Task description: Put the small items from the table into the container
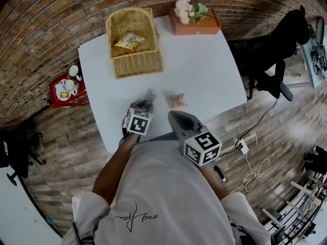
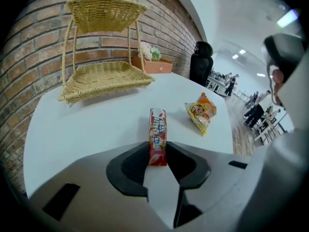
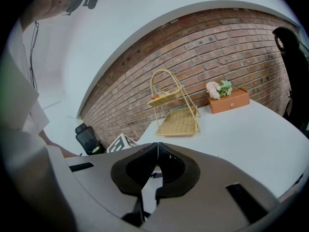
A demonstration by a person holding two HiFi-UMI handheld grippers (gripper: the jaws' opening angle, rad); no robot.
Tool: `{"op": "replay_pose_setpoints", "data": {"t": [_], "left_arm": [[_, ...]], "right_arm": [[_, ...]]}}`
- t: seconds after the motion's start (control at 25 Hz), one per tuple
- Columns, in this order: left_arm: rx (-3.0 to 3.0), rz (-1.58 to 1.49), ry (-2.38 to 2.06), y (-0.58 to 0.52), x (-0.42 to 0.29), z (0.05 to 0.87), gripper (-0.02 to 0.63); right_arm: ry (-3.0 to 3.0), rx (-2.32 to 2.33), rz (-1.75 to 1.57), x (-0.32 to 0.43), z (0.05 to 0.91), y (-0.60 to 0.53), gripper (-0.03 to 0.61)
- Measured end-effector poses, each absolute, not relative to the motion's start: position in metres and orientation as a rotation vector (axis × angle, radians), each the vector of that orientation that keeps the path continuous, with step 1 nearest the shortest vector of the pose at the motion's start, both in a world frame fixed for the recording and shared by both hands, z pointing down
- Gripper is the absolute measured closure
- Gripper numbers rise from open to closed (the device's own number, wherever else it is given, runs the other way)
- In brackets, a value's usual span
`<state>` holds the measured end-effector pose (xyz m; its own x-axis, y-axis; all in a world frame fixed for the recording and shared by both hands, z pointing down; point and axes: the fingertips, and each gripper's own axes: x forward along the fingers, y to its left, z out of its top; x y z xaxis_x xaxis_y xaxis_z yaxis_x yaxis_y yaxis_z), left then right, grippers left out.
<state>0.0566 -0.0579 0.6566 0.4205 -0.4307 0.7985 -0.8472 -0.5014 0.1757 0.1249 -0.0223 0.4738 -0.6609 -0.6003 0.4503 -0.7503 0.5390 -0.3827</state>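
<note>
Left gripper view | left gripper (image 2: 158, 152) tilted down | pinching snack stick (image 2: 158, 128)

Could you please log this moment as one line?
left gripper: jaws on stick | right gripper: shut, empty | packet: on table | basket: holds one snack
</note>
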Motion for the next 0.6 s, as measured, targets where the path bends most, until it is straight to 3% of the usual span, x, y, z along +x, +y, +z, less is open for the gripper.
{"op": "replay_pose_setpoints", "data": {"t": [0.6], "left_arm": [[2.067,0.926,-1.066,-0.0502,0.0523,0.6539,0.5]], "right_arm": [[-2.513,1.138,0.825,0.1251,0.4742,-0.0207,0.557]]}}
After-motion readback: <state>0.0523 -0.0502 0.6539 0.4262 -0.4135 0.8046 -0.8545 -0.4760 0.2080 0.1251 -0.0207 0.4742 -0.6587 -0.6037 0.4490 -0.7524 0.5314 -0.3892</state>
